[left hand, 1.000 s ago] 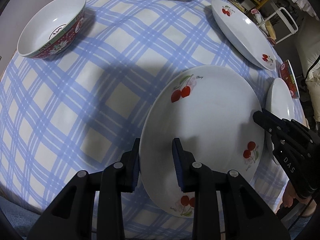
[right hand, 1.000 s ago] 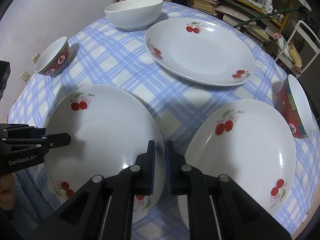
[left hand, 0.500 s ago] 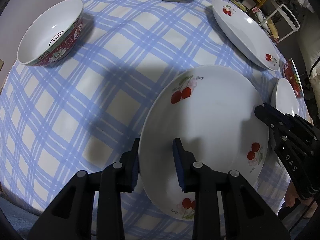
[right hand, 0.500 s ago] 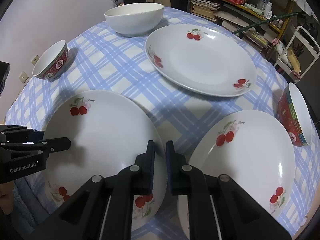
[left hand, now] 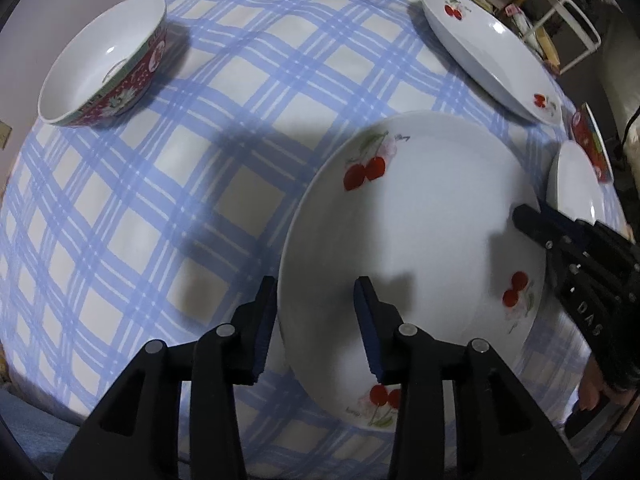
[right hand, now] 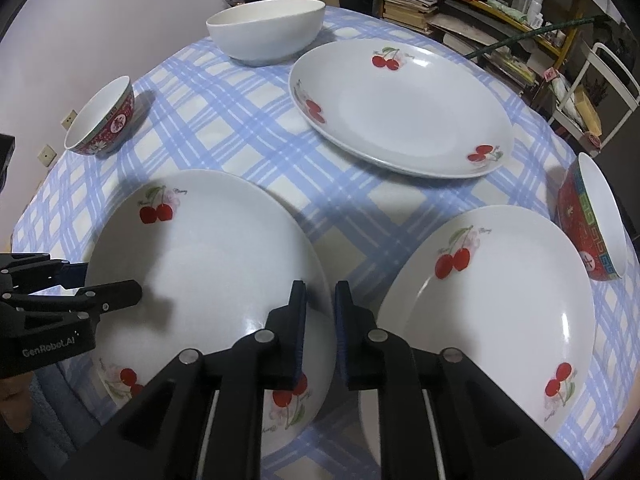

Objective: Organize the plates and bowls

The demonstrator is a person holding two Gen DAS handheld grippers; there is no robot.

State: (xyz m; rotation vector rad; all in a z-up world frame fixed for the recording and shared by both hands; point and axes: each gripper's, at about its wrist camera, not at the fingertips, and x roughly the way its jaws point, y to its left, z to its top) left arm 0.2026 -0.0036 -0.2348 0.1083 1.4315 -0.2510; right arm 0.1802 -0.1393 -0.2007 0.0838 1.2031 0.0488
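Overhead, blue-checked tablecloth (left hand: 160,200), cluttered shelves (right hand: 480,12).

1. The bench (right hand: 224,128) wears a blue and cream plaid tablecloth (left hand: 132,216).
2. Behind it stands a plain pale wall (right hand: 100,12) with small outlet plates (right hand: 69,118) low down.
3. At the back right, cluttered wooden shelves (right hand: 472,12) hold stacked books (right hand: 404,8), papers and bottles.
4. A white metal-framed rack (right hand: 604,92) stands beside the bench's right edge.
5. The light is dim and casts soft shadows on the cloth.
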